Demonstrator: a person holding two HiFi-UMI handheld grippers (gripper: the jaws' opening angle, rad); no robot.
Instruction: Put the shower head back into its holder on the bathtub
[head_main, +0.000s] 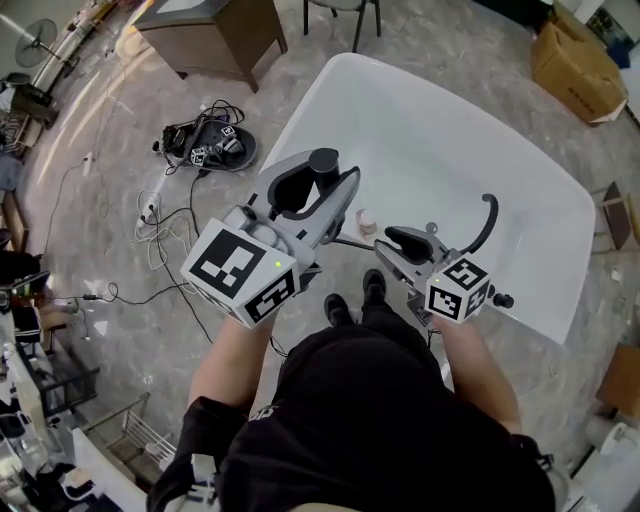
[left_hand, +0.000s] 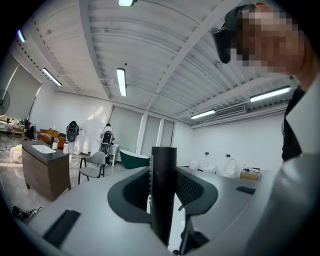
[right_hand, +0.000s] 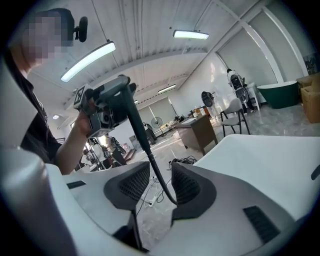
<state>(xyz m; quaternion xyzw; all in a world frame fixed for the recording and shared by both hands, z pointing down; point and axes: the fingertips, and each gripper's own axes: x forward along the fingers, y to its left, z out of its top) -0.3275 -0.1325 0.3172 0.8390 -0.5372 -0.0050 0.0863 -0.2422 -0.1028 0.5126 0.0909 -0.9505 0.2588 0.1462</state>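
Observation:
The black shower head (head_main: 323, 162) stands upright between the jaws of my left gripper (head_main: 315, 190), which is shut on its handle (left_hand: 164, 195) and held level in front of my chest. Its black hose (right_hand: 152, 165) hangs down and runs between the pads of my right gripper (right_hand: 160, 186) without being squeezed. In the head view my right gripper (head_main: 398, 242) stands open just right of the left one, over the near rim of the white bathtub (head_main: 450, 130). A black curved spout (head_main: 487, 218) rises from that rim beyond the right gripper. I cannot make out the holder.
Cables and a power strip (head_main: 160, 215) lie on the floor to the left beside a black device (head_main: 212, 145). A wooden cabinet (head_main: 215, 30) stands at the back left and a cardboard box (head_main: 578, 62) at the back right. My shoes (head_main: 352, 298) are close to the tub.

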